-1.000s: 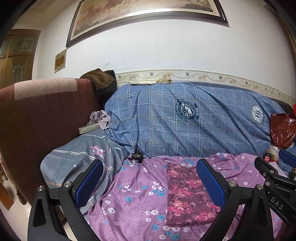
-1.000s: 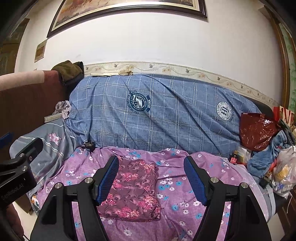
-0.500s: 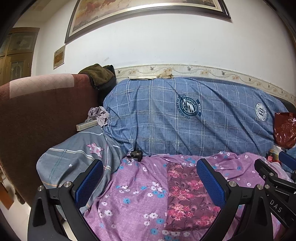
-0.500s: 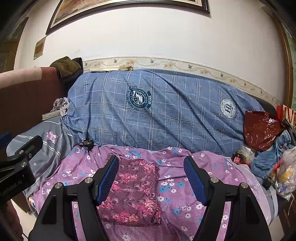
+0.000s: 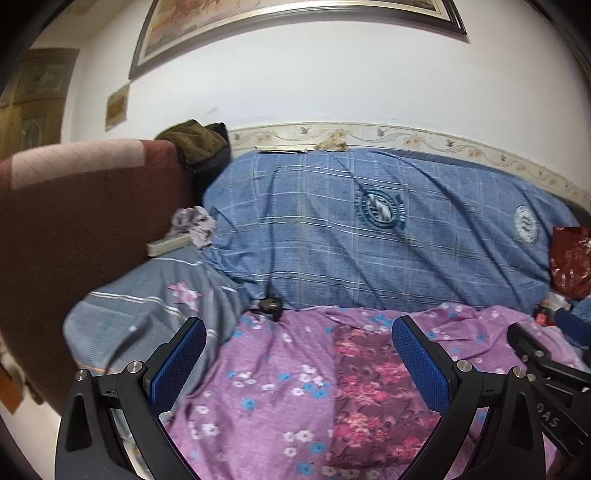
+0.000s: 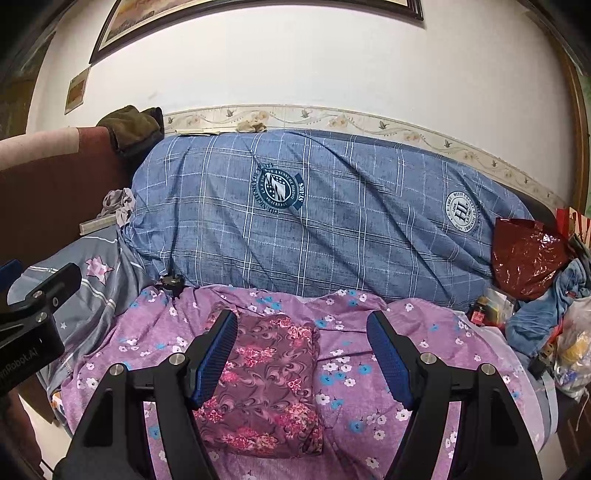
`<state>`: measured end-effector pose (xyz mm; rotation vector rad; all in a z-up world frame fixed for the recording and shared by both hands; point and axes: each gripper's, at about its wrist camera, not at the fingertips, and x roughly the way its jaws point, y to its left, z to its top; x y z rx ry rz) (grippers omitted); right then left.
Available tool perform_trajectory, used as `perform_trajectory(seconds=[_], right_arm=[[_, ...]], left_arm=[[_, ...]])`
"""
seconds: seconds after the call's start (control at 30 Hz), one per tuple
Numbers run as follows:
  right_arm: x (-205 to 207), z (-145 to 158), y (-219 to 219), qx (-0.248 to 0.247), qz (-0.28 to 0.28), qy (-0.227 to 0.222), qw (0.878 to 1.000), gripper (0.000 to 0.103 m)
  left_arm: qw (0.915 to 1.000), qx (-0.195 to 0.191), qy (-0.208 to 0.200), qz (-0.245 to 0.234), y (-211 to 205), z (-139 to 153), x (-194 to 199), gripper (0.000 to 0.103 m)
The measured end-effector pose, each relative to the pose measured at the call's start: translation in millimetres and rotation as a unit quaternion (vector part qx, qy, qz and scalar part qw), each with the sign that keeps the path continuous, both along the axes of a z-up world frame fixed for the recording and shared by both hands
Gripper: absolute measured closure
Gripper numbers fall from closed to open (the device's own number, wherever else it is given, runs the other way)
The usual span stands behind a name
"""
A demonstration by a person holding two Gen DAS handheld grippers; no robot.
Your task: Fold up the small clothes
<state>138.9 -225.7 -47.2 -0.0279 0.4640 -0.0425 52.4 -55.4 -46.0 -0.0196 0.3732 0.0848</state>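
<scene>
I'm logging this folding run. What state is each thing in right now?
Left hand-held gripper: open, empty.
Right hand-held gripper: open, empty.
Maroon floral garment: folded flat on the purple sheet.
Blue plaid quilt: bundled along the wall.
Red plastic bag: crumpled.

Rear wall (image 6: 295,62): white, with a floral border strip (image 6: 369,123) along its lower part. A framed picture (image 5: 295,22) and a small plaque (image 5: 117,106) hang on it. A dark red sofa back (image 5: 74,229) stands at left. Wooden cabinet doors (image 5: 33,96) occupy the far left corner. Lighting is even.
</scene>
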Motion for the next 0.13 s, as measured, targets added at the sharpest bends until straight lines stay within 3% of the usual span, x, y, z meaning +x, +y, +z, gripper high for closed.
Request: perform_trajectory(seconds=[0.13], right_arm=[[18, -10, -13, -0.001, -0.005, 0.007, 1.0, 0.029]], left_arm=[[0.9992, -0.016, 0.035, -0.007, 11, -15, 31, 0.001]])
